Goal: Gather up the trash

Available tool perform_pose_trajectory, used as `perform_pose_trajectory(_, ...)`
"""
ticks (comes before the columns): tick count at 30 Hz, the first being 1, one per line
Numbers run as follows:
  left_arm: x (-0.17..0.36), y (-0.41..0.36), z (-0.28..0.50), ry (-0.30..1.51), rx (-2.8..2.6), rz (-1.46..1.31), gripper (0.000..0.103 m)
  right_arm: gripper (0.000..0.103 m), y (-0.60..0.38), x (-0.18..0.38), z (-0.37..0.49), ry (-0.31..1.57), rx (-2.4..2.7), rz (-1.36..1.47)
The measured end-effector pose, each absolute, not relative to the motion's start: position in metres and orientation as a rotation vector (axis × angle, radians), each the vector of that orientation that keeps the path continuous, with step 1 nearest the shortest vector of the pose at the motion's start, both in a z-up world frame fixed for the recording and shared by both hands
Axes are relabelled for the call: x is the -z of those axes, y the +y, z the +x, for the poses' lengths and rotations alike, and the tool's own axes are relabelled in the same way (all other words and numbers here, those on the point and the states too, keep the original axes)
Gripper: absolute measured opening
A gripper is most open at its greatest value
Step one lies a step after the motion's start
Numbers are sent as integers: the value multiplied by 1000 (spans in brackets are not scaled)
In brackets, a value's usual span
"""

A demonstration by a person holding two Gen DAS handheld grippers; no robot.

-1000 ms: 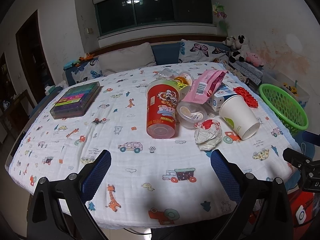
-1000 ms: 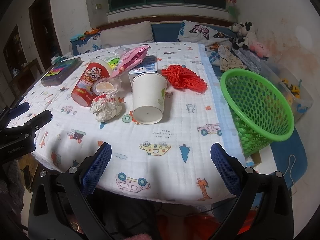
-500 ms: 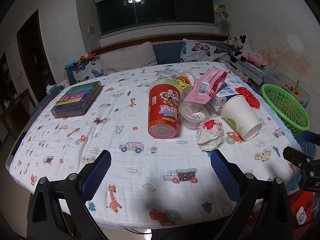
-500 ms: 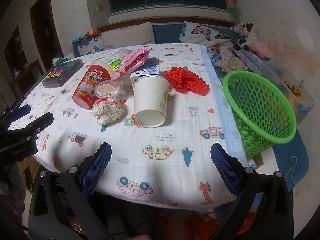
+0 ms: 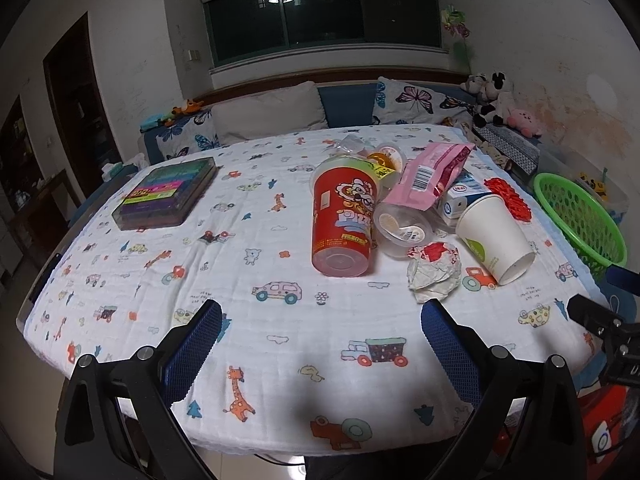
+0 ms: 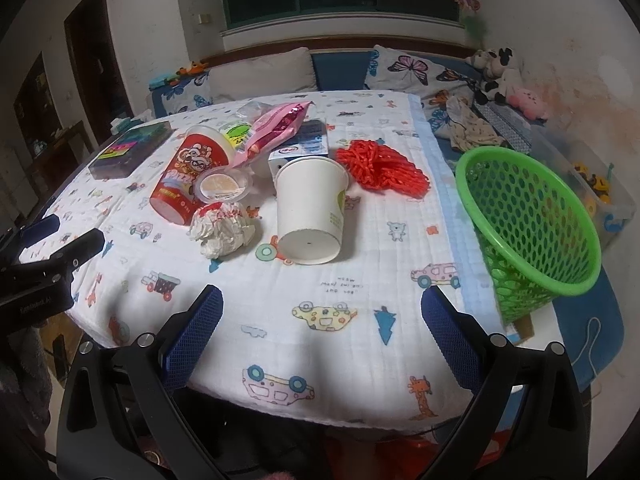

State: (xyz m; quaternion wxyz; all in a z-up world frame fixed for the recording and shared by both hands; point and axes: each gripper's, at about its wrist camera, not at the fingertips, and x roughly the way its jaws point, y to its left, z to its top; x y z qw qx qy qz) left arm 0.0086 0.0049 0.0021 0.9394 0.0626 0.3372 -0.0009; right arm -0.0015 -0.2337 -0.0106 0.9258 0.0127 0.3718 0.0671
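Observation:
A pile of trash lies on the cloth-covered table (image 5: 280,340): a red snack tub (image 5: 343,224) on its side, a white paper cup (image 5: 494,236) on its side, a crumpled wrapper (image 5: 434,270), a clear lidded cup (image 5: 404,230), a pink bag (image 5: 430,176), a milk carton (image 5: 460,196) and red netting (image 5: 514,200). The same cup (image 6: 312,204), wrapper (image 6: 222,232), tub (image 6: 188,182) and netting (image 6: 380,168) show in the right wrist view. A green basket (image 6: 532,236) stands tilted at the table's right edge. My left gripper (image 5: 320,344) and right gripper (image 6: 320,332) are open and empty, near the front edge.
A dark box of coloured items (image 5: 166,196) lies at the table's far left. A sofa with pillows (image 5: 268,120) and plush toys (image 5: 496,104) runs behind the table. A clear toy bin (image 6: 596,184) sits beyond the basket.
Both grippers have moved slightly forward and up over the table; the trash pile sits a little nearer in both views. Nothing was taken hold of.

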Motion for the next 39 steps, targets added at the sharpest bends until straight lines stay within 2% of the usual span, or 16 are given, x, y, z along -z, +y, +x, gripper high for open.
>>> perform_pose_trajectory(21, -14, 6, 13, 659, -5, 132, 97, 98, -231, 5, 6, 733, -160, 29)
perform_pose_trajectory(39, -14, 0, 56, 675, 3, 129, 97, 92, -236, 2, 38, 750, -171, 28)
